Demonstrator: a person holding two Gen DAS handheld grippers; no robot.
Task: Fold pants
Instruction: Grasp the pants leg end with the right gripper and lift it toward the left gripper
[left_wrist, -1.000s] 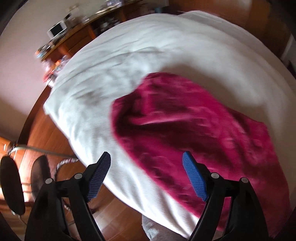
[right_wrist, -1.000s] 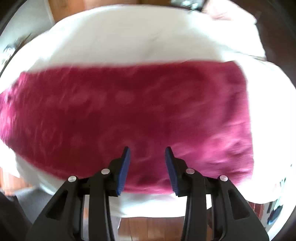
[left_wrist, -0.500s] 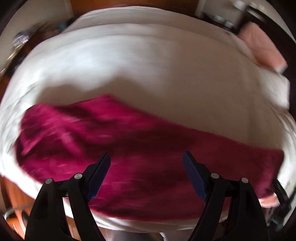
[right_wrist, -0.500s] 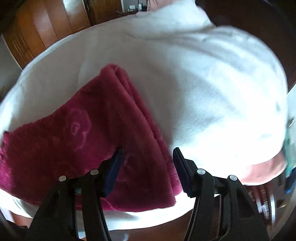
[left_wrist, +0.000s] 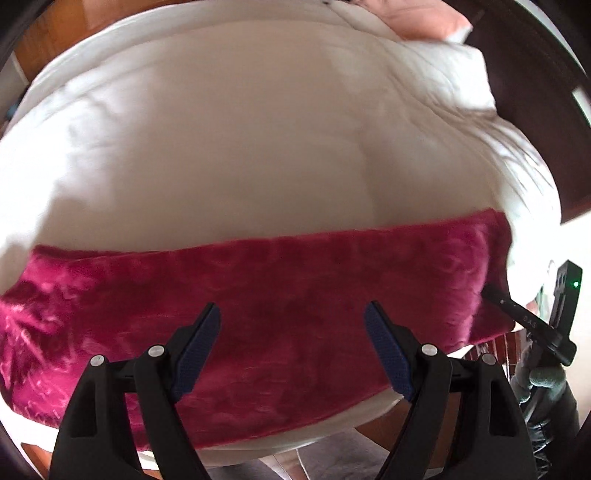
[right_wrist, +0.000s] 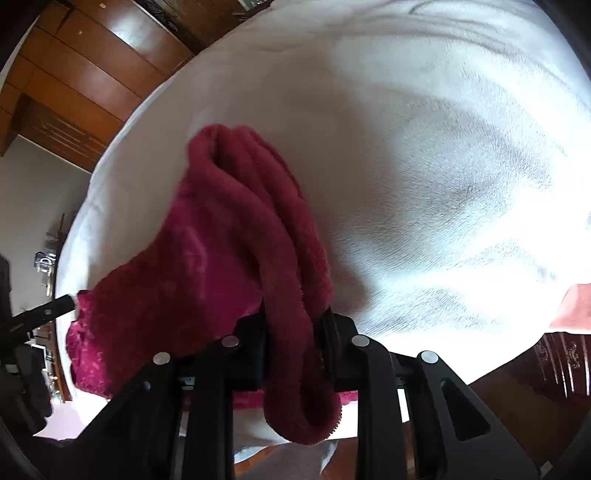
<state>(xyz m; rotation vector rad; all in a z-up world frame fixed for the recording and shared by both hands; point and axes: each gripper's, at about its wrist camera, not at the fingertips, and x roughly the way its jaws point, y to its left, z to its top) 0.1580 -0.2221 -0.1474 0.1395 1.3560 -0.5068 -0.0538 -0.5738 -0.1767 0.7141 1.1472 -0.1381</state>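
Left wrist view: the left gripper (left_wrist: 291, 343) points down over a bed covered with a white blanket (left_wrist: 258, 147). Its two blue-padded fingers stand wide apart with nothing between them, above the cloth and not pressing on it. The pants (left_wrist: 280, 295), made of fuzzy magenta fleece, lie as a long folded band across the near edge of the bed, running from left to right. At the band's right end the black tip of the right gripper (left_wrist: 496, 295) meets the cloth. A pink pillow (left_wrist: 424, 18) lies at the far right of the bed.

Right wrist view: the right gripper (right_wrist: 291, 328) has just been closing, and its fingers now pinch a thick bunched end of the pants (right_wrist: 229, 236). The fleece hangs in a loop below the fingers and stretches away to the left. The white blanket (right_wrist: 443, 147) fills the right side. Wooden cabinets (right_wrist: 85, 74) stand at the far left.
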